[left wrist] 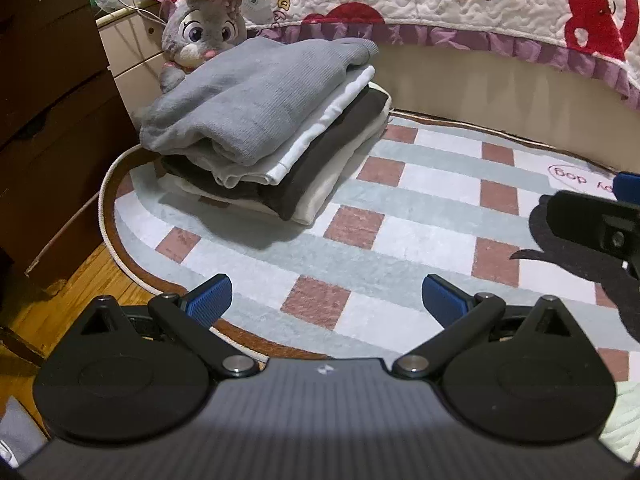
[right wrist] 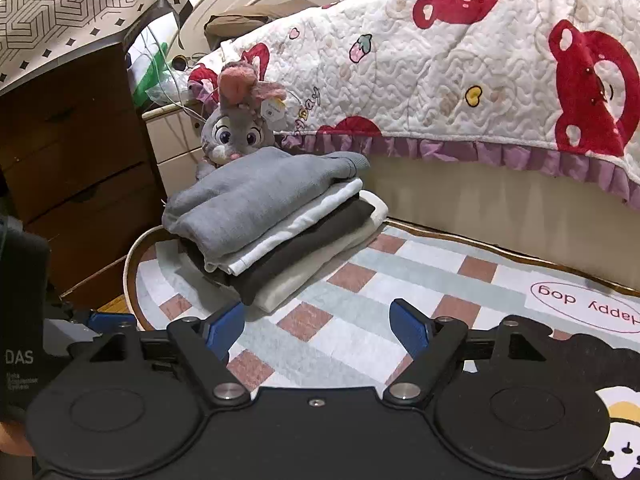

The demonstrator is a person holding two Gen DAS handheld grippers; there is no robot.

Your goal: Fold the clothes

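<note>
Firstly, left wrist view: left tool (left wrist: 326,300), blue-padded, jaws spread wide, holding nothing, above a checked pink, grey and white rug (left wrist: 420,200). Stack of folded clothes (left wrist: 264,128), grey knit uppermost over white, dark brown and cream layers, on the rug's far left corner; grey plush rabbit (left wrist: 204,28) behind it. Right wrist view: right tool (right wrist: 318,328), jaws likewise wide and empty, over the same rug; stack ahead, beside a brown wooden drawer chest (right wrist: 76,168) and a bear-print quilted bedcover (right wrist: 460,72).

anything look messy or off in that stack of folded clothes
Slightly. The grey sweater on top of the stack bulges and overhangs the layers beneath on the left, with its cuff sticking out toward the bed. The lower layers sit fairly square.
</note>
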